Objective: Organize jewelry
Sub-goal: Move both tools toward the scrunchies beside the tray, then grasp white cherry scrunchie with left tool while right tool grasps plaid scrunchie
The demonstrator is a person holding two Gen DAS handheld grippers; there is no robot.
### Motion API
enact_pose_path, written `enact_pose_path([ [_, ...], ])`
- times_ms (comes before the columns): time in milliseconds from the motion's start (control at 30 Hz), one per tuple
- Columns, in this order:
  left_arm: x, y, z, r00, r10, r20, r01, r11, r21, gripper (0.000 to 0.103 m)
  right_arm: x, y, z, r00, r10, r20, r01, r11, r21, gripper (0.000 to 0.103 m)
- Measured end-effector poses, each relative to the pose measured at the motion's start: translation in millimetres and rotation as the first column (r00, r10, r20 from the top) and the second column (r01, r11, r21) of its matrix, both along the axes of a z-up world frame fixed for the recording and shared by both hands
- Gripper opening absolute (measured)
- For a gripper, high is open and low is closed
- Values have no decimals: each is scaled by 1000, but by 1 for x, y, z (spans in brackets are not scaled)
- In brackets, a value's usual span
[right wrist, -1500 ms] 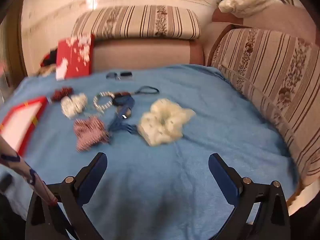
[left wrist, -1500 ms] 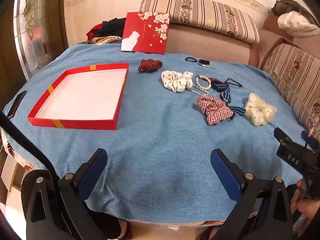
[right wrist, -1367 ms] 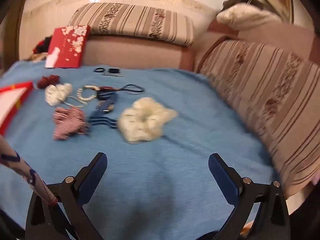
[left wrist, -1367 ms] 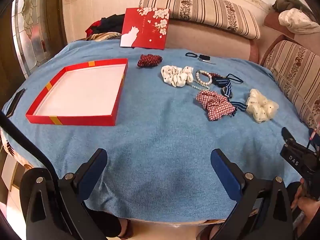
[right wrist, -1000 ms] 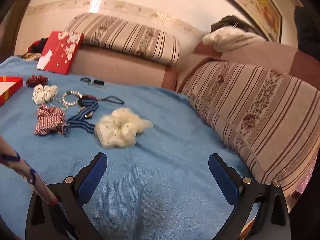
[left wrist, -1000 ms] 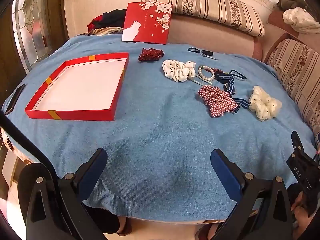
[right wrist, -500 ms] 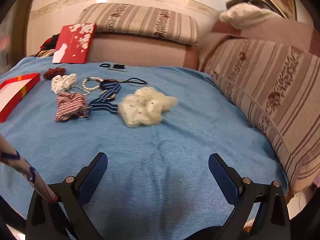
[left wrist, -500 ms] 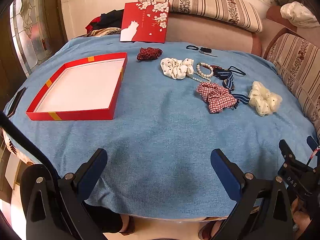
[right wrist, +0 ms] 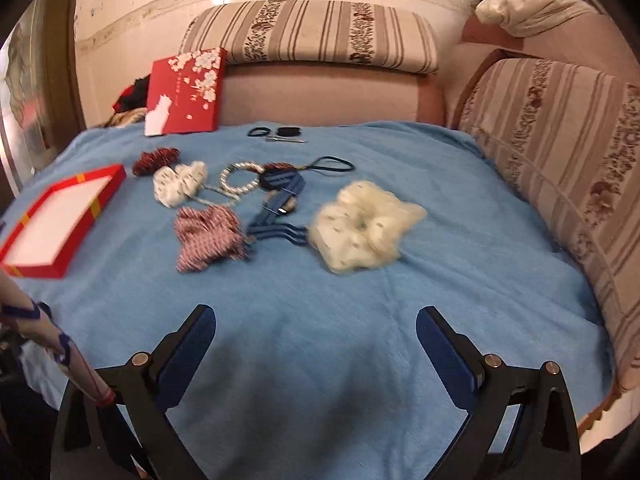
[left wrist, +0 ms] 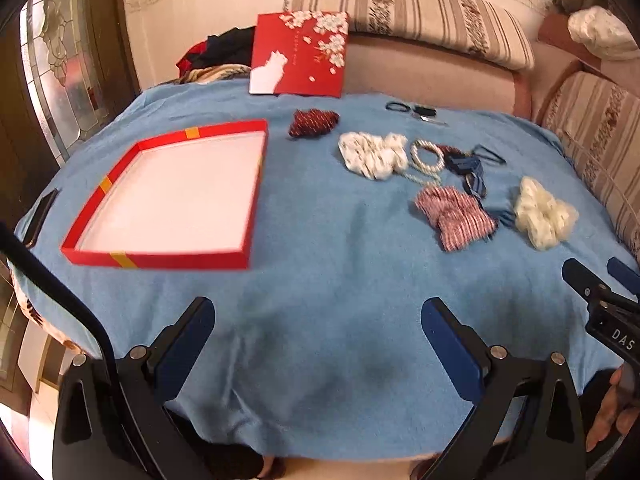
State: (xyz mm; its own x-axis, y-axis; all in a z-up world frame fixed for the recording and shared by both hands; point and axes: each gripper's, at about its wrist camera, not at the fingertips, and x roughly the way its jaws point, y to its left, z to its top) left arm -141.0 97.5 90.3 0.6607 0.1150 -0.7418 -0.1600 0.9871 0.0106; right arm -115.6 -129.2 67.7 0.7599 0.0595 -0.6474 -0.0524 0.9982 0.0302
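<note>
Nothing sorted yet. Red box (left wrist: pixel 172 256) sits empty on the left of the desk (left wrist: pixel 320 288). Scrunchies (right wrist: pixel 364 224), pearl bracelet (right wrist: pixel 240 178) and hair ties (right wrist: pixel 334 164) lie loose to its right. Left tool (left wrist: pixel 318 334) and right tool (right wrist: pixel 316 334) both spread wide, holding nothing, near the front edge.

Warm indoor light, slight motion blur, fisheye-bent edges, dark corners.
</note>
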Motion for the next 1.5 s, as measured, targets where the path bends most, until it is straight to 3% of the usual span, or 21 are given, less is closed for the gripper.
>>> enact_pose_path([
  [233,37,25,17,1000,-9,12,9,1000,-25,103,36,14,6,998,43,-55,-38,996,85,93],
  [467,116,37,27,994,-105,-34,98,982,-159,93,66,22,-10,983,119,-139,-88,974,210,76],
  [700,206,29,-1,978,-180,-101,151,957,-247,92,94,43,-26,963,222,-151,-170,939,300,69],
  [933,265,29,-43,967,-198,-163,130,926,-354,92,116,64,-43,943,283,-174,-222,927,302,59],
  [1000,273,30,-53,963,-198,-183,116,917,-382,83,121,67,-49,939,288,-187,-226,928,295,53],
  [1100,280,27,-69,949,-219,-226,108,901,-419,55,126,73,-55,936,288,-201,-230,935,270,51],
  [1167,278,26,-70,952,-211,-221,109,910,-399,44,130,78,-58,934,286,-213,-233,942,243,47],
  [1200,277,24,-70,951,-216,-222,117,915,-385,34,131,80,-60,933,284,-219,-233,945,231,43],
  [1233,278,22,-70,945,-227,-233,125,915,-383,5,132,81,-63,934,278,-227,-230,949,215,39],
  [1300,275,21,-67,945,-222,-240,118,916,-383,6,133,85,-67,932,268,-244,-227,957,182,20],
  [1400,263,25,-46,953,-222,-208,128,913,-387,6,134,85,-63,932,269,-244,-226,955,191,11],
  [1500,240,35,-10,963,-233,-138,160,901,-404,6,126,86,-43,933,300,-197,-255,941,224,10],
])
